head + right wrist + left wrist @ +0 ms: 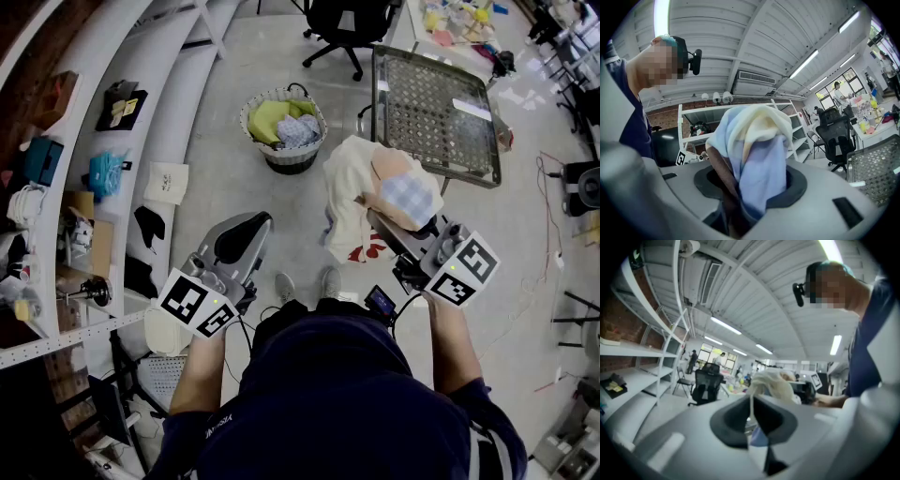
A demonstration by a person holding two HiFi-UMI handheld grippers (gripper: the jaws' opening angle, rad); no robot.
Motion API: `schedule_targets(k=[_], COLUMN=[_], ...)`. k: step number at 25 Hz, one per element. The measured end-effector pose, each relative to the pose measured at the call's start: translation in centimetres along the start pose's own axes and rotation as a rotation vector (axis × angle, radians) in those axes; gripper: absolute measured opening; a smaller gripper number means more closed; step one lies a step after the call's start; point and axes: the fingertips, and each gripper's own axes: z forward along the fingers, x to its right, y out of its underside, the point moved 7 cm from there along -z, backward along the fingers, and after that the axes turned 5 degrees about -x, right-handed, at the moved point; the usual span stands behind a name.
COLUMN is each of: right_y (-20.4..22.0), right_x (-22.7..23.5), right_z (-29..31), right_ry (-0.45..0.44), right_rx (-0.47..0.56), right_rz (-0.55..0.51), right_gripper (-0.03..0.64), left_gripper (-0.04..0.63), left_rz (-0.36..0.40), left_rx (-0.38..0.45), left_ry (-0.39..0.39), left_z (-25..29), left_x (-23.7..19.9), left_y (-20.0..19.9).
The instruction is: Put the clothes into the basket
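Head view: one basket (290, 160), one bundle (361, 187)

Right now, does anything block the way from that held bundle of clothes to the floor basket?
Nothing visible: only bare grey floor lies between the cream and pale-blue clothes bundle in the right gripper and the round woven basket.

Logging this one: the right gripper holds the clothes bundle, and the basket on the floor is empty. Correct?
Not empty: the basket on the floor already holds yellow-green and blue-white clothes, as the head view shows. The right gripper does hold the clothes bundle.
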Motion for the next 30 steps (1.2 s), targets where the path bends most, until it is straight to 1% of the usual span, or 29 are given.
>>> schedule_targets(k=[10, 16, 26, 30], right_y=[0.3, 0.4, 0.6, 0.5], right_x=[-0.5, -0.2, 2.8, 4.2], right_z=[-0.3, 0.1, -1.6, -2.7], right_ry=[-0.011, -0.027, -0.043, -0.041], right_rx=[-0.004, -0.001, -0.009, -0.010], right_rz=[-0.004, 0.024, 0.044, 0.049], right_gripper=[0.199, 0.199, 0.199, 0.199], left_gripper=[0.023, 0.023, 0.023, 0.023], left_rz=[0.004, -0.006, -0.010, -0.005], left_rx=[0.003, 0.006, -0.001, -0.006], left_ry=[-0.001, -0.011, -0.042, -0.066], left_z=[-0.2, -0.1, 2.5, 3.2], left_x=[0.7, 0.4, 1.5, 1.7], left_y=[0.1, 0.2, 0.6, 0.5])
